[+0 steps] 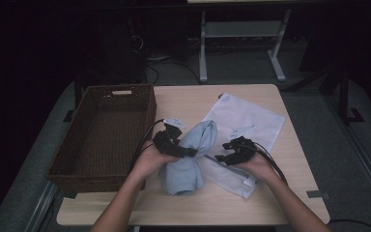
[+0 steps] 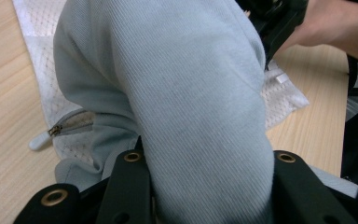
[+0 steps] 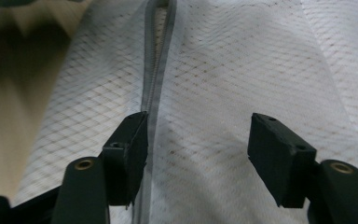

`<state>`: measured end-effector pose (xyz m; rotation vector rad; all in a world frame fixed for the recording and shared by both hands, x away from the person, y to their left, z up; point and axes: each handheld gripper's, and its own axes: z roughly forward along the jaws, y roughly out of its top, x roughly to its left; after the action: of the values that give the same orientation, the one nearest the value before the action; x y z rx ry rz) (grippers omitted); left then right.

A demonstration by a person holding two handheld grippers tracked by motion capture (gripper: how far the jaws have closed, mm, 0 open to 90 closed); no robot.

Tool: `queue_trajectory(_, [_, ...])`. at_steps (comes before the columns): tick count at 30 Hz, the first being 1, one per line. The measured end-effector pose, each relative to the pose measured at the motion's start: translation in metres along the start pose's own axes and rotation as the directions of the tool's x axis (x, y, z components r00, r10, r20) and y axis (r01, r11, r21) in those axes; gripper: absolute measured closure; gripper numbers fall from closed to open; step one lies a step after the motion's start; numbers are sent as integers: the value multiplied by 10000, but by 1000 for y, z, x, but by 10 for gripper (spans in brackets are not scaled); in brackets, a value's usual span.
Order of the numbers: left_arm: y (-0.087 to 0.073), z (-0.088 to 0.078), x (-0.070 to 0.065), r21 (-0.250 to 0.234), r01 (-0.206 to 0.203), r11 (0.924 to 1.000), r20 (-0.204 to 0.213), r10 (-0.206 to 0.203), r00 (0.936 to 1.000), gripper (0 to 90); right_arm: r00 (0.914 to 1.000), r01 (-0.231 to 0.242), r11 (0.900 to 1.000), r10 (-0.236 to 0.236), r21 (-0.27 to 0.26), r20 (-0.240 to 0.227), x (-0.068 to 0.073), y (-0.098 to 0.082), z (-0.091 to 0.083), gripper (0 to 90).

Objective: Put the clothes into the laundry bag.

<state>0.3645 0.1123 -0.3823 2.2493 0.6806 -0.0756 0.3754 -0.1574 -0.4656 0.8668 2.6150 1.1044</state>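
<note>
The left tool (image 1: 189, 152) is clamped on a light blue cloth (image 1: 193, 154). In the left gripper view the cloth (image 2: 186, 107) bulges up between the two black jaws, and both jaws press on it. The right tool (image 3: 198, 154) has its jaws apart, with nothing between them. It hangs just over a white mesh bag (image 3: 242, 84), close to the bag's zipper (image 3: 156, 79).

The blue cloth lies on the counter (image 1: 174, 208), partly on top of the mesh bag (image 1: 251, 121). The bag spreads out to the right of the cloth and reaches near the counter's right edge. The zipper pull (image 2: 42, 138) sticks out from under the cloth.

A brown woven basket (image 1: 147, 113) sits just to the left of the cloth, at the counter's left edge. Its near corner hangs a little over the front edge. The inside looks dark, and I cannot tell if anything is in it.

There is bare counter in front of the cloth, and more bare counter behind it.
</note>
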Motion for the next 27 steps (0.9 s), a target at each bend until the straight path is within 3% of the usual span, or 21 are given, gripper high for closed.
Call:
queue_trajectory(10, [0, 0, -1, 22, -59, 10000, 48, 59, 10000, 640, 9989, 459, 9985, -463, 307, 124, 6, 2, 5, 353])
queue_trajectory(14, [0, 0, -1, 29, -52, 10000, 46, 52, 10000, 640, 9984, 560, 9974, -560, 460, -33, 6, 0, 7, 361])
queue_trajectory(20, [0, 1, -1, 31, -29, 10000, 60, 29, 10000, 640, 9993, 370, 9987, -367, 339, -97, 3, -1, 5, 508])
queue_trajectory(27, [0, 1, -1, 63, -61, 10000, 74, 60, 10000, 640, 9988, -37, 9996, 51, 297, -478, -3, -2, 2, 644])
